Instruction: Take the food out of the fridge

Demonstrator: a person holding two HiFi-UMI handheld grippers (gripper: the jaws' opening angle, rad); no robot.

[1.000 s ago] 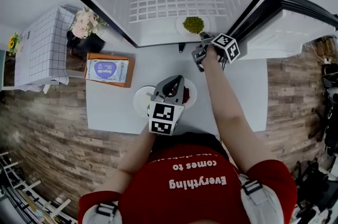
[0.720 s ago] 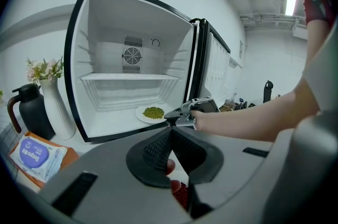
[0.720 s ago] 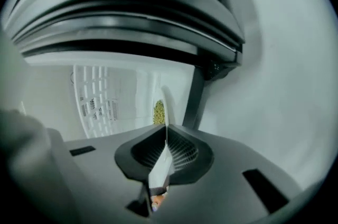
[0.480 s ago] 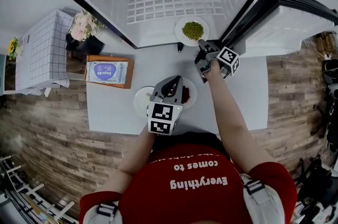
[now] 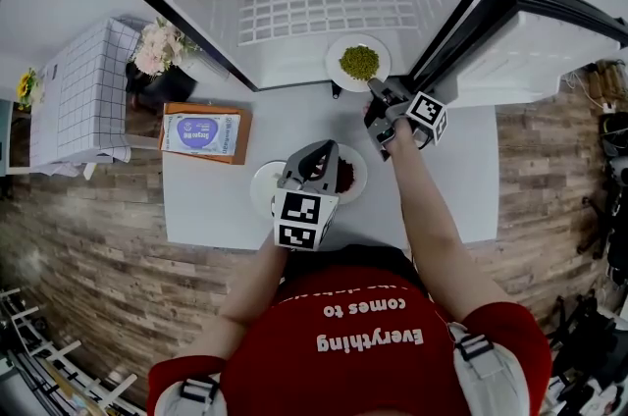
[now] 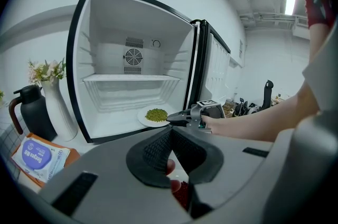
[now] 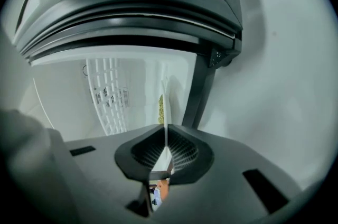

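Note:
A white plate of green food (image 5: 358, 63) sits at the front edge of the open fridge's floor (image 5: 294, 61). My right gripper (image 5: 377, 90) is shut on the plate's near rim, and its jaws have just been closing on it. In the right gripper view the rim (image 7: 166, 106) runs edge-on between the jaws of the right gripper (image 7: 167, 133). The left gripper view shows the same plate (image 6: 156, 115). My left gripper (image 5: 327, 151) is shut and hangs over a plate of red food (image 5: 346, 177) on the white table (image 5: 442, 169). Nothing shows between its tips.
The fridge door (image 5: 549, 41) stands open to the right. Left of the fridge are a flower vase (image 5: 157, 46) and a black jug (image 6: 31, 109). A brown tray with a blue pack (image 5: 201, 131) lies on the table's left. A white grid-patterned stand (image 5: 83, 90) is further left.
My right gripper has drawn back from the fridge, and the plate of green food has slid with it toward the front edge. The left gripper has not moved.

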